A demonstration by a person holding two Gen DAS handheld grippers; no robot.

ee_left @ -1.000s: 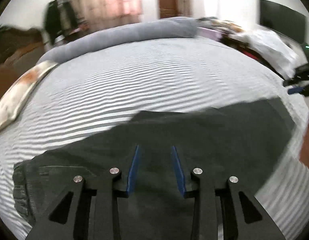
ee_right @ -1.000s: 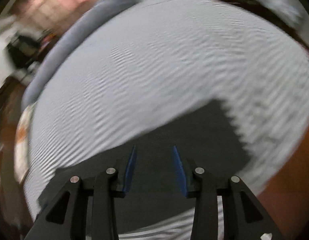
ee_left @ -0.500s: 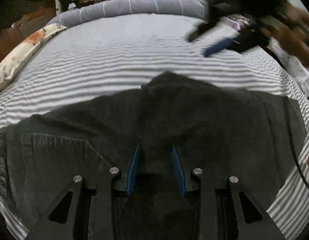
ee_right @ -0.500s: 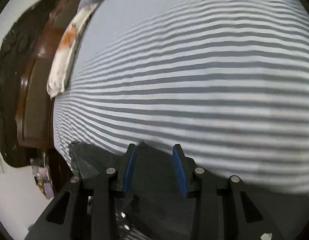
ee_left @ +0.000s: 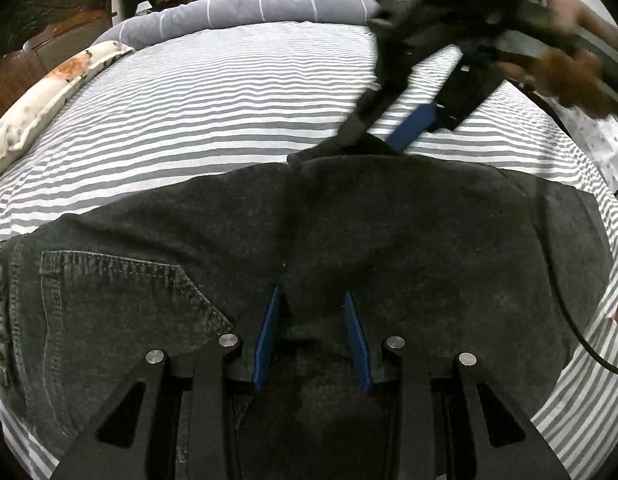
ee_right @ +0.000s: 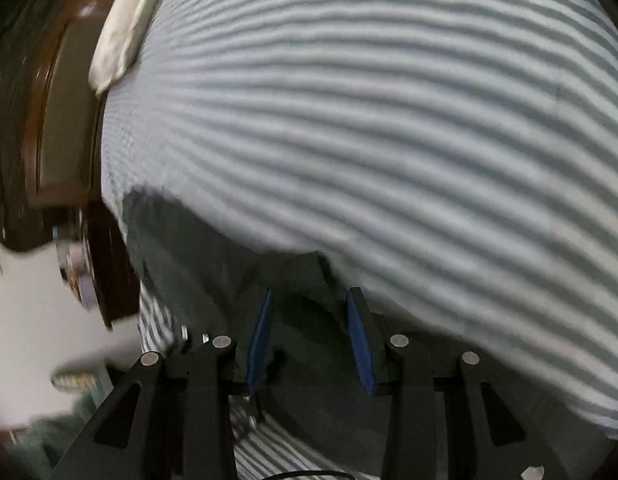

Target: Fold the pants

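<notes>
Your left gripper (ee_left: 311, 334) has its jaws wide open over the pants (ee_left: 389, 240); your right gripper (ee_right: 309, 334), jaws also open, straddles their far edge.

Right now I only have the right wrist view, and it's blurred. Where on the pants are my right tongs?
Observer: The left wrist view shows the right tongs at the far edge of the pants, straddling a raised point of fabric.
Operator: Left tongs?
Observer: The left tongs are open over the middle of the pants, gripping nothing.
Operator: Which end is the waist?
Observer: A back pocket shows at the left of that view, so the waist is probably on that side.
</notes>
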